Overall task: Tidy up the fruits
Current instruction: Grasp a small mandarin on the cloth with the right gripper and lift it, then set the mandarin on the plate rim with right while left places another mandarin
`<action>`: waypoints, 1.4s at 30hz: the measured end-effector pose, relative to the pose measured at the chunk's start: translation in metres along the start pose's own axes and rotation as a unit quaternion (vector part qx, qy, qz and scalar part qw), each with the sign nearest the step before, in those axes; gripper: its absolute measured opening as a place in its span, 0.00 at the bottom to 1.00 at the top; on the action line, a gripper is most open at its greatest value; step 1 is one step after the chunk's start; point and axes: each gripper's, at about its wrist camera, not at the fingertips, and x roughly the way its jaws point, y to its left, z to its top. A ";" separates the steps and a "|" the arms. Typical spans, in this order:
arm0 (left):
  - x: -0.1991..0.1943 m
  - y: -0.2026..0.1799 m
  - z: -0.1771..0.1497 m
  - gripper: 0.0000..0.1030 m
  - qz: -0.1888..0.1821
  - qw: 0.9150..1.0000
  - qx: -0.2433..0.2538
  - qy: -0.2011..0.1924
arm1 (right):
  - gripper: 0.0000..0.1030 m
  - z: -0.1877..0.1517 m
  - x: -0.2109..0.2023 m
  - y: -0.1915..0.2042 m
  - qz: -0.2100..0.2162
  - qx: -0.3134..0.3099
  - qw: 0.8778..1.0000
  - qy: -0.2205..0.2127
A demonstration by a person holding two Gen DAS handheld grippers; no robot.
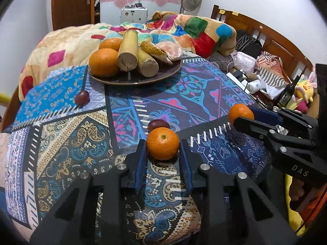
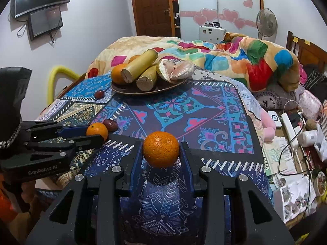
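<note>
The left gripper [image 1: 163,149] and the right gripper [image 2: 161,153] each clamped an orange, both angled downward, side by side.

Under my fingers a patterned cloth [image 1: 184,94] covers the surface, and on it rest a brown plate [image 1: 163,75] of fruit at the far edge, a dark red fruit [image 1: 82,98] near the plate, and another dark fruit [image 1: 158,125] closer in.
</note>
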 end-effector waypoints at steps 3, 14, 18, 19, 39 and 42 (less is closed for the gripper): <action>-0.001 0.004 0.001 0.31 0.001 1.000 -0.002 -0.001 | 0.32 0.003 0.004 -0.001 0.004 0.004 1.000 0.000; -0.009 0.040 0.030 0.31 0.028 0.999 -0.016 -0.026 | 0.32 0.027 0.022 0.001 0.009 -0.003 1.000 -0.013; -0.003 0.051 0.045 0.31 0.041 0.999 -0.013 -0.031 | 0.32 0.041 0.031 0.000 0.007 -0.006 1.000 -0.019; -0.002 0.053 0.047 0.31 0.042 0.999 -0.013 -0.032 | 0.32 0.044 0.033 -0.001 0.006 -0.007 1.000 -0.020; 0.035 0.058 0.085 0.31 0.052 0.998 0.018 -0.026 | 0.32 0.085 0.078 0.005 -0.001 -0.045 0.999 -0.009; 0.040 0.059 0.087 0.31 0.052 0.998 0.015 -0.022 | 0.32 0.089 0.081 0.003 0.007 -0.039 0.999 -0.006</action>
